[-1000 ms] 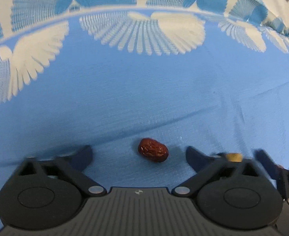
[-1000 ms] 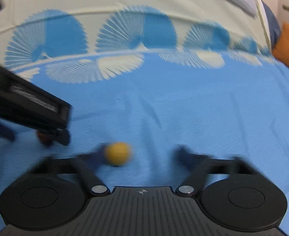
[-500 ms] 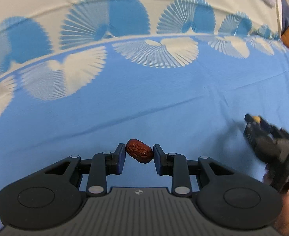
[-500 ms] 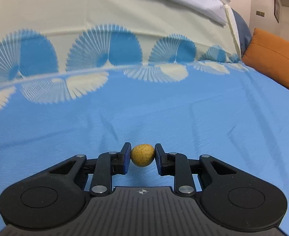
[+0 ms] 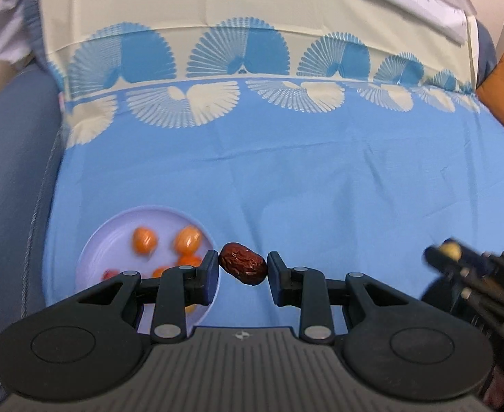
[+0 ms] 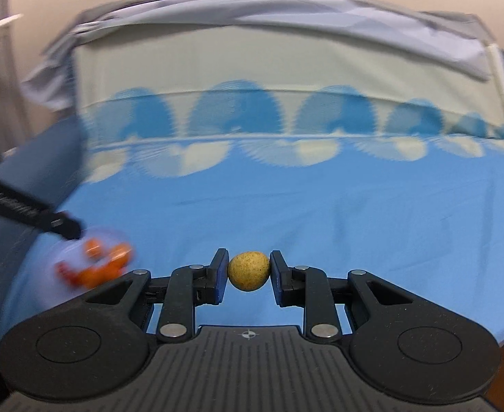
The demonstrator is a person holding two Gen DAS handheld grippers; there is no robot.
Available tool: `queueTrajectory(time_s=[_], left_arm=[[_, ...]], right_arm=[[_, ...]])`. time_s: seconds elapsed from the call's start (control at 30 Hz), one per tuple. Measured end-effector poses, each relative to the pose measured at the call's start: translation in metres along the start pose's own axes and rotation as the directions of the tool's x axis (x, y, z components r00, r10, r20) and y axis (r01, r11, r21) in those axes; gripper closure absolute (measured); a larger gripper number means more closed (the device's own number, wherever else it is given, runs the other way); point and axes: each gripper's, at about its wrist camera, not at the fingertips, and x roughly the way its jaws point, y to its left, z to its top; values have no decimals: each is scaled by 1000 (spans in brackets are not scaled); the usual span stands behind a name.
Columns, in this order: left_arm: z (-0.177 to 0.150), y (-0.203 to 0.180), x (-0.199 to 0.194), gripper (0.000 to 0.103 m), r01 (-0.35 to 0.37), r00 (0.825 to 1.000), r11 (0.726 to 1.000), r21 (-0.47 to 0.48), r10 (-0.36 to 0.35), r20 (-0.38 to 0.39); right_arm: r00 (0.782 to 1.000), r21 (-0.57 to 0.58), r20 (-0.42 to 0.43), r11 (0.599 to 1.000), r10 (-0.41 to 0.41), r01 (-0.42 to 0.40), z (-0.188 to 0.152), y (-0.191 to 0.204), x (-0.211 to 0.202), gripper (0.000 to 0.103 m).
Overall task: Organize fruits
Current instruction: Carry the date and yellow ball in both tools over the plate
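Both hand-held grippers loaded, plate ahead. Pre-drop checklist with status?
1. Left hand-held gripper clamped on red date: ok.
2. Right hand-held gripper clamped on yellow round fruit: ok.
3. Both fruits lifted off the blue sheet: ok.
4. Lilac plate in view, with free space: ok; it holds orange fruits but has bare patches.
5. Date over plate: not ok, just right of the rim.
6. Grippers clear of each other: cannot tell, right-wrist view blurred.

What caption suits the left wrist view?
Left gripper holding a wrinkled dark-red date beside a lilac plate of orange fruits.
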Motion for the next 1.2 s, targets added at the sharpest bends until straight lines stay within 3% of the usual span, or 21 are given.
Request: queueTrajectory(time_s=[0.13, 0.4, 0.77, 1.2], left_arm=[[-31, 14, -38, 69, -43, 999, 999, -7, 43, 29], [-76, 41, -83, 69, -99, 991, 992, -73, 105, 82], [-95, 55, -117, 69, -105, 979, 988, -112, 122, 162], [-102, 64, -120, 69, -115, 977, 982, -153, 140, 161]], right_arm=[[997, -72, 11, 994, 79, -78, -2, 34, -24, 76], [989, -200, 44, 971, 141, -130, -1, 81, -55, 76], [987, -252, 66, 959, 146, -126, -8, 97, -77, 76], [988, -267, 30, 954, 149, -135, -11, 104, -74, 76]])
